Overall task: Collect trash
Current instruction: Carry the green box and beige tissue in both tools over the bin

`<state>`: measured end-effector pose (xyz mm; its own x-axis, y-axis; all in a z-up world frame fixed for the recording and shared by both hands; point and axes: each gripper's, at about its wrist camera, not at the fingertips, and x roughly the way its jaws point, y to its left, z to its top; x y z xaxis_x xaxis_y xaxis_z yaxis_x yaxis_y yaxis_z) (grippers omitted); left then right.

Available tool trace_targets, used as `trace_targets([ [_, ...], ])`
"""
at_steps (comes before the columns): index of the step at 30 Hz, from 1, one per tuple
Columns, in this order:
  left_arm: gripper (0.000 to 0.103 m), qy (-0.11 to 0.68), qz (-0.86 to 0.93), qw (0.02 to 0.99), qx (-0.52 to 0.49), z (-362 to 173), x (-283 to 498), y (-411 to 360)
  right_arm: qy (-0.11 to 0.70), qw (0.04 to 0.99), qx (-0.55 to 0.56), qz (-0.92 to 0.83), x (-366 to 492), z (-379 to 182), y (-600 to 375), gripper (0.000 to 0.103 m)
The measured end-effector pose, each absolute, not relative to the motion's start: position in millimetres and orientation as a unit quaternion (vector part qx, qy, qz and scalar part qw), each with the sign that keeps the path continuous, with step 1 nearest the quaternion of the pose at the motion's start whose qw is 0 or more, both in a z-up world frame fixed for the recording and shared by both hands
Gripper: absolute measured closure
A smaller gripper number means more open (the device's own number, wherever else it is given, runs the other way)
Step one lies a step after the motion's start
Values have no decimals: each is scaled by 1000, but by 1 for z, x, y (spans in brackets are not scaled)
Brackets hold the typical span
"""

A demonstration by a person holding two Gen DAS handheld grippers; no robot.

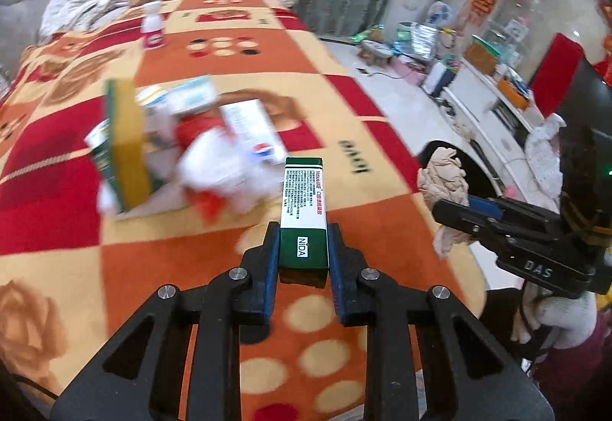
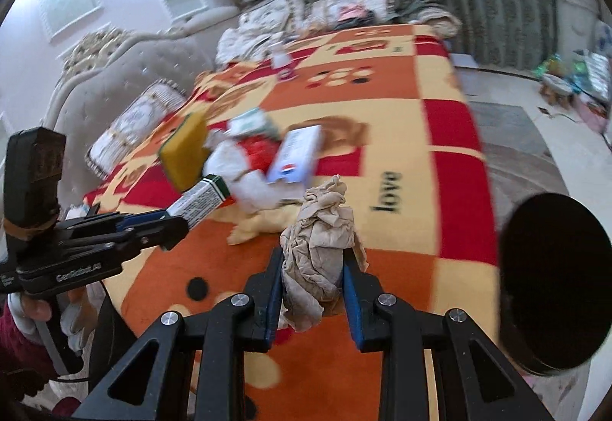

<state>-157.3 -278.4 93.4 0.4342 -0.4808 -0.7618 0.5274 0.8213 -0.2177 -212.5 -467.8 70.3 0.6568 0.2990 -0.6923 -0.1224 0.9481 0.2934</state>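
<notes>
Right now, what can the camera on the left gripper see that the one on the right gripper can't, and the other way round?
Only the left wrist view shows the white cabinet along the far wall. Only the right wrist view shows the padded headboard. Both show the blanket, the trash pile, the left gripper clamping the green-and-white box, and the right gripper clamping the crumpled paper.

Two claws (image 1: 302, 249) — one bottle (image 1: 153, 27)

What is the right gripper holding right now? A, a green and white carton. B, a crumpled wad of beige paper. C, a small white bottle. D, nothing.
B: in the right wrist view the right gripper has its blue pads pressed on the crumpled beige paper; the green and white carton is in the left gripper.
</notes>
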Motion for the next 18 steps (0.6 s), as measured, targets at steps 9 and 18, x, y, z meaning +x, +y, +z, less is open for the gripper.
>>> trace_targets([
  [9, 82, 453, -361, 815, 17, 92, -156, -357, 387, 911, 140, 39, -235, 70, -540, 76],
  [18, 82, 469, -408, 783, 28, 77, -159, -438, 405, 895, 180, -43, -245, 42, -621, 76],
])
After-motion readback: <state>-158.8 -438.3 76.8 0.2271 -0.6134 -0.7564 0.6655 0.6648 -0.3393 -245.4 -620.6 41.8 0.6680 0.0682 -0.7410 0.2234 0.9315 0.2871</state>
